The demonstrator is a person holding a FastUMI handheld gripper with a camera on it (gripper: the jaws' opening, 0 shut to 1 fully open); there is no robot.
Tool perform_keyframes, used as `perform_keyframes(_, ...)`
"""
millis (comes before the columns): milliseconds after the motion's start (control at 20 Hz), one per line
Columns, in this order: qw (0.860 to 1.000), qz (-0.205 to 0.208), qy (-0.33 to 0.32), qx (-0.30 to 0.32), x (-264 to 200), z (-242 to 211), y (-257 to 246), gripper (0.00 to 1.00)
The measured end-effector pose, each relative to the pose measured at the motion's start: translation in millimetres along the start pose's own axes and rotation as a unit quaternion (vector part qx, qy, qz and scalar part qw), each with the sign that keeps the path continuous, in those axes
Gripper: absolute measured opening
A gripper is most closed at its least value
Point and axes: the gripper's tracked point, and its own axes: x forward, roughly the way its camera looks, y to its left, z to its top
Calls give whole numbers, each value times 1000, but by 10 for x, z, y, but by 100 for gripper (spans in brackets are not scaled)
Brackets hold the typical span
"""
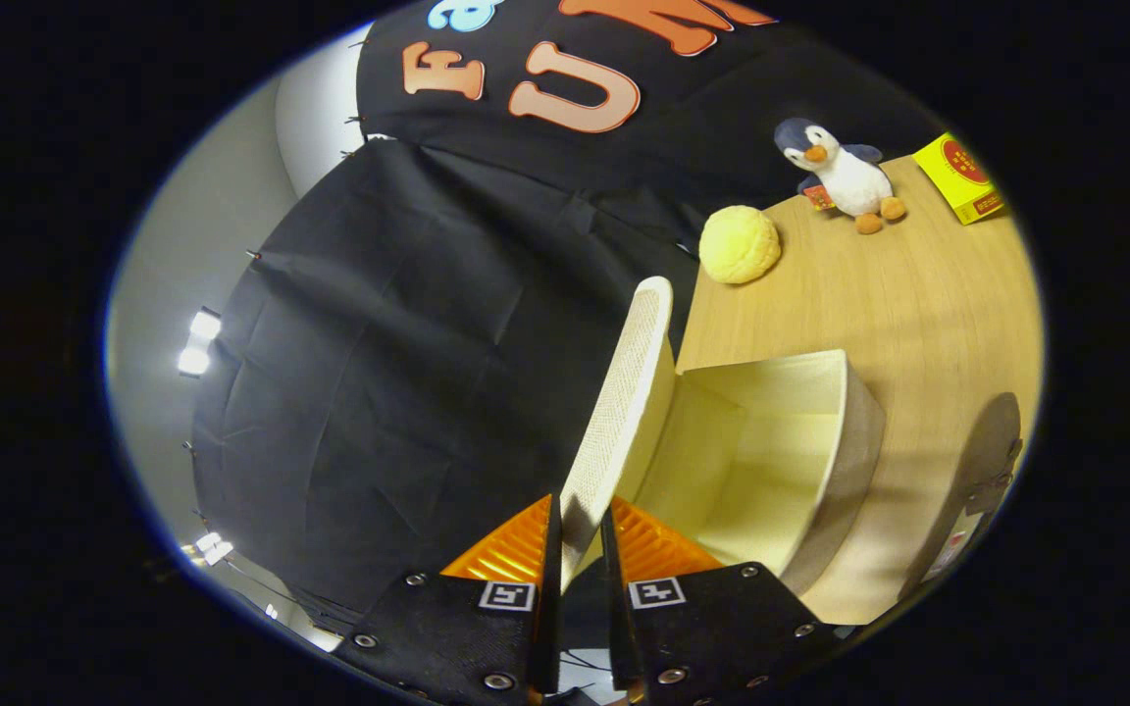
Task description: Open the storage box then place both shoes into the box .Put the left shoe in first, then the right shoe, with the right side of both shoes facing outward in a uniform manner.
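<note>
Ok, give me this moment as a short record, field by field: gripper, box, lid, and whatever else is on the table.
hand-held gripper: fingers closed on the lid's edge
lid: raised, standing upright at the box's side
storage box: open, cream interior bare
table: light wood
beyond the box: yellow ball, penguin plush, yellow carton
</note>
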Motion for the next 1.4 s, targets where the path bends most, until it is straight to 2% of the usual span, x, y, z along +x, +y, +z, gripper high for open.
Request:
perform_keyframes(100, 1000, 1, -7, -8, 108, 74, 199, 15)
perform_keyframes(350, 999, -9, 16, -50, 587, 3, 594, 15)
perform_keyframes(600, 998, -17, 32, -56, 1183, -134, 751, 17)
perform_keyframes(950, 996, -45, 52, -49, 1745, -262, 850, 17)
perform_keyframes(1050, 996, -53, 67, -40, 1762, -313, 772, 30)
perform_keyframes(1100, 995, -52, 71, -36, 1744, -313, 760, 32)
perform_keyframes(1200, 995, -63, 67, -40, 1675, -291, 651, 32)
perform_keyframes(1400, 993, -91, 44, -61, 1239, -183, 271, 38)
